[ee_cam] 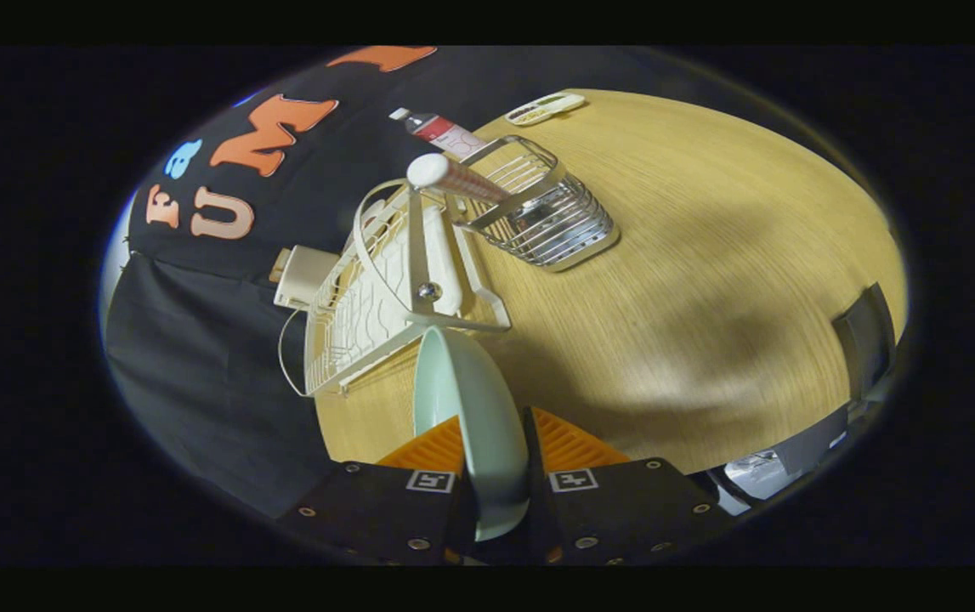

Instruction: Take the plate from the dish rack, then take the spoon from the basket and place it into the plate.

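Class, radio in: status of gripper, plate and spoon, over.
Gripper shut on plate, held edge-on, clear of dish rack. Spoon waits in basket beyond. Table ahead open for set-down.

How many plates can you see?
1. The plate stands on edge between the gripper fingers, both pressing on it, just ahead of the white dish rack. The rack looks bare, though its far side is partly hidden.
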A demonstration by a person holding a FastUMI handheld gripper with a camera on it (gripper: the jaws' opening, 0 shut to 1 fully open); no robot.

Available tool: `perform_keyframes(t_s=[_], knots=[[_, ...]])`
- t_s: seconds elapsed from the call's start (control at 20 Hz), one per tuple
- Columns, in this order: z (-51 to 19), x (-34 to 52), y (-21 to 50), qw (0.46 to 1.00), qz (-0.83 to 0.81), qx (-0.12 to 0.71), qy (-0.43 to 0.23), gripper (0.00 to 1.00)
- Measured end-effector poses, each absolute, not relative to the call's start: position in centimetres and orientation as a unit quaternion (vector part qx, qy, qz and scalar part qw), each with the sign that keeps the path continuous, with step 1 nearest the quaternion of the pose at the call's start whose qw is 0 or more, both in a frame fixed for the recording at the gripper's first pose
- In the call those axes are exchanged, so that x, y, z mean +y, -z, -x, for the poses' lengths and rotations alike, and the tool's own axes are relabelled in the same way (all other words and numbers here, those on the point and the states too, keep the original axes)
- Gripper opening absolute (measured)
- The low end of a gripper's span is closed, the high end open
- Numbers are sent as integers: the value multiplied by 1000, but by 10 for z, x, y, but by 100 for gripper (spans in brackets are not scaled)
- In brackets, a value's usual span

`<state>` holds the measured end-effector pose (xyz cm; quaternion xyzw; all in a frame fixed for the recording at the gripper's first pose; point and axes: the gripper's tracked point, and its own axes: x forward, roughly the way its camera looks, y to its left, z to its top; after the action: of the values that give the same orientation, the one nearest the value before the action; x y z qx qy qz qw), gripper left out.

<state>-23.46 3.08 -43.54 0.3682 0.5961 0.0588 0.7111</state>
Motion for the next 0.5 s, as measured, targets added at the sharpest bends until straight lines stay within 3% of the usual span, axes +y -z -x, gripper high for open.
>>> perform_keyframes(t_s=[0.2, 0.5], knots=[[241, 39, 440, 700, -358, 615, -67, 30], [208, 12, 425, 751, -325, 573, -48, 57]])
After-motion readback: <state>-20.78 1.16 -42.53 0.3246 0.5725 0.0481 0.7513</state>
